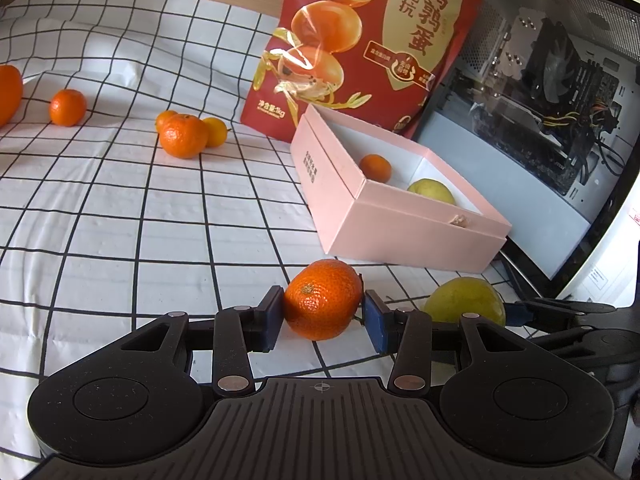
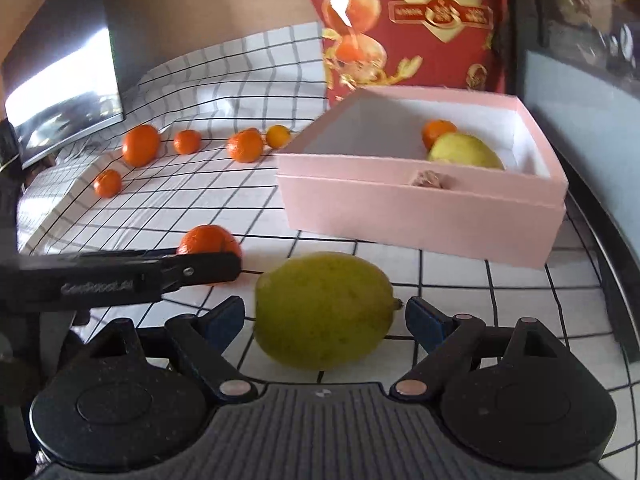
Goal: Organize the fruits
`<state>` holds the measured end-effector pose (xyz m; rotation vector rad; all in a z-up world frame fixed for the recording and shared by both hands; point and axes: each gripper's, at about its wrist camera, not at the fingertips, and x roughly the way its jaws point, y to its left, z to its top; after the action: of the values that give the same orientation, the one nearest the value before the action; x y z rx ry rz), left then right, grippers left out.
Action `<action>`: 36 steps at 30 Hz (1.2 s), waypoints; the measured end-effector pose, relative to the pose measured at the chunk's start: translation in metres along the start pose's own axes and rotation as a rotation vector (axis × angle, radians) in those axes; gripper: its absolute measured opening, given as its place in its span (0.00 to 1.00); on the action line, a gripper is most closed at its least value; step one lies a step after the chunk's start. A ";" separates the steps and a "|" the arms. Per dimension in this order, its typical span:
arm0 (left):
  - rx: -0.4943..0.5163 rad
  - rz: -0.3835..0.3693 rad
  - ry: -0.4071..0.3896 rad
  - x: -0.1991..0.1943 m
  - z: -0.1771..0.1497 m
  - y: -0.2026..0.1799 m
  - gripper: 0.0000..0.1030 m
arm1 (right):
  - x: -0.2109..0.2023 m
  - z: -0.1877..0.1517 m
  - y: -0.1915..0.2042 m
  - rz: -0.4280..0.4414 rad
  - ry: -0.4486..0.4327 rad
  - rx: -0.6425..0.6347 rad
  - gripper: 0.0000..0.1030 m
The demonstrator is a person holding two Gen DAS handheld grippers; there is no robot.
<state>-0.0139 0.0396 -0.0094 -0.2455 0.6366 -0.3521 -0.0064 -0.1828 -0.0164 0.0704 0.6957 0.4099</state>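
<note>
My left gripper [image 1: 324, 314] has its blue pads against both sides of a tangerine [image 1: 323, 299] that rests on the checked cloth. My right gripper [image 2: 325, 316] is open around a yellow-green lemon [image 2: 325, 310] on the cloth, with gaps on both sides. The lemon also shows in the left wrist view [image 1: 464, 300], right of the tangerine. The pink box [image 1: 400, 236] stands just beyond, holding a small tangerine [image 1: 375, 168] and a lemon [image 1: 431, 191]. The left gripper's finger [image 2: 120, 276] crosses the right wrist view in front of the tangerine [image 2: 208, 240].
Several loose tangerines [image 1: 183, 135] lie on the cloth at the far left, also in the right wrist view [image 2: 245, 146]. A red snack bag [image 1: 360, 40] stands behind the box. A glass-sided computer case [image 1: 540, 120] stands at the right. A monitor [image 2: 60, 92] stands at far left.
</note>
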 end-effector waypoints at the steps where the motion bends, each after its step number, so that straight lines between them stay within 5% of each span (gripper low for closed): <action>1: -0.002 -0.002 0.000 0.000 0.000 0.000 0.47 | 0.001 0.000 -0.003 -0.008 0.005 0.012 0.86; 15: -0.003 -0.003 0.000 0.000 0.000 0.001 0.47 | -0.019 -0.011 -0.006 0.056 0.023 0.030 0.86; 21: -0.005 -0.004 0.000 0.000 0.000 0.001 0.47 | -0.002 -0.005 0.006 -0.006 0.011 0.028 0.86; 25: -0.009 -0.006 -0.001 0.000 0.000 0.001 0.47 | 0.002 -0.003 0.009 -0.053 -0.002 0.003 0.64; 36: -0.003 -0.004 0.001 -0.001 0.000 0.001 0.46 | -0.010 -0.009 0.007 -0.042 -0.003 -0.044 0.64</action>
<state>-0.0144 0.0407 -0.0097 -0.2496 0.6375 -0.3554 -0.0217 -0.1805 -0.0164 0.0147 0.6837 0.3841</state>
